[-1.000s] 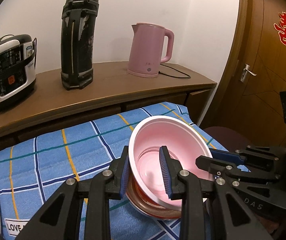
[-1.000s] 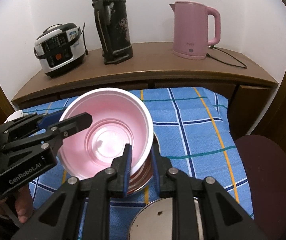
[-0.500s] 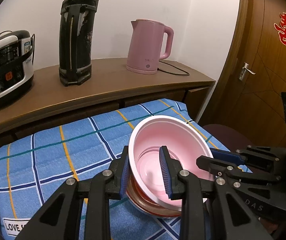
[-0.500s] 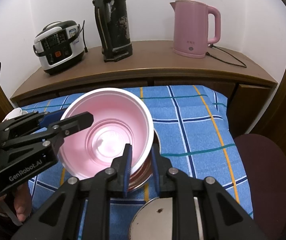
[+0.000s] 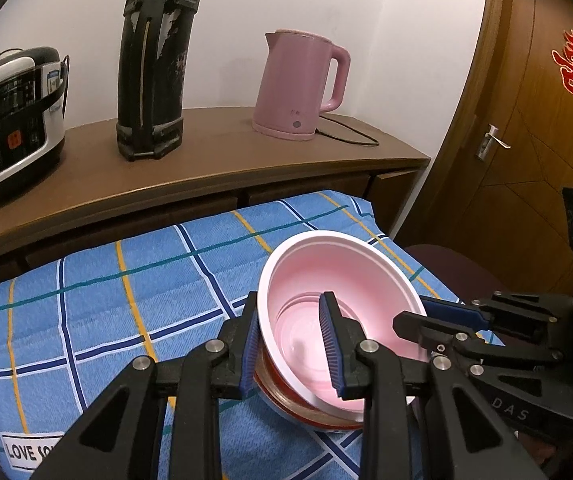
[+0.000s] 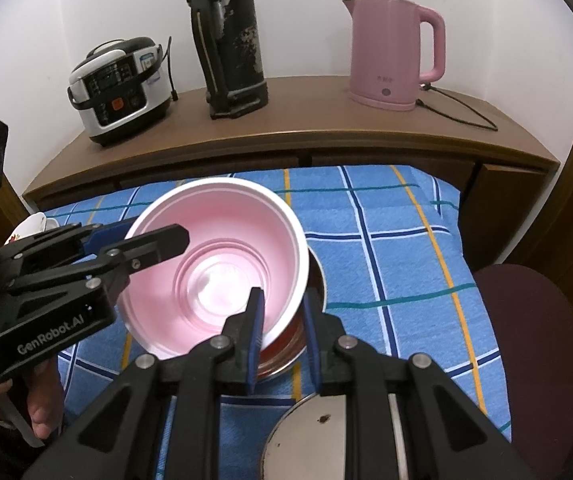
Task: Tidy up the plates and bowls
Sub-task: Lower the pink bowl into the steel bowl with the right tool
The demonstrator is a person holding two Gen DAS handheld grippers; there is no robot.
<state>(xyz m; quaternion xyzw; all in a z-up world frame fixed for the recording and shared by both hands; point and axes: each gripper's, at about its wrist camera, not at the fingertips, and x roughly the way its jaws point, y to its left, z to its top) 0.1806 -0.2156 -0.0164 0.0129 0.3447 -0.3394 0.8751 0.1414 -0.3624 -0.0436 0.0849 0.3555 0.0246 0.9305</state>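
Both grippers pinch the rim of the pink bowl (image 6: pixel 222 268): the left gripper (image 5: pixel 292 344) has one finger outside the wall and one inside at the near left edge, and the right gripper (image 6: pixel 280 332) clamps the rim at the bottom of its view, blue pads on either side of the thin wall. That bowl sits tilted in the lower bowl (image 6: pixel 286 354), a reddish-brown one with a metallic rim, at the centre of the right wrist view on the blue cloth (image 6: pixel 398 240).

To nest it well, I would say the pink bowl should be levelled first, then lowered evenly from both sides, and let go only once it sits flat; letting go of one side early would probably tip it. The wall looks thin and glossy, likely plastic, with stepped rings at the base and a white outside, so a light squeeze seems safer.

The cloth is a woven check with yellow, navy and teal lines. A round steel lid or plate (image 6: pixel 326 440) lies at the bottom edge. On the wooden sideboard behind stand a pink kettle (image 6: pixel 394 48), a worn black flask (image 6: pixel 230 40) and a rice cooker (image 6: pixel 120 88).
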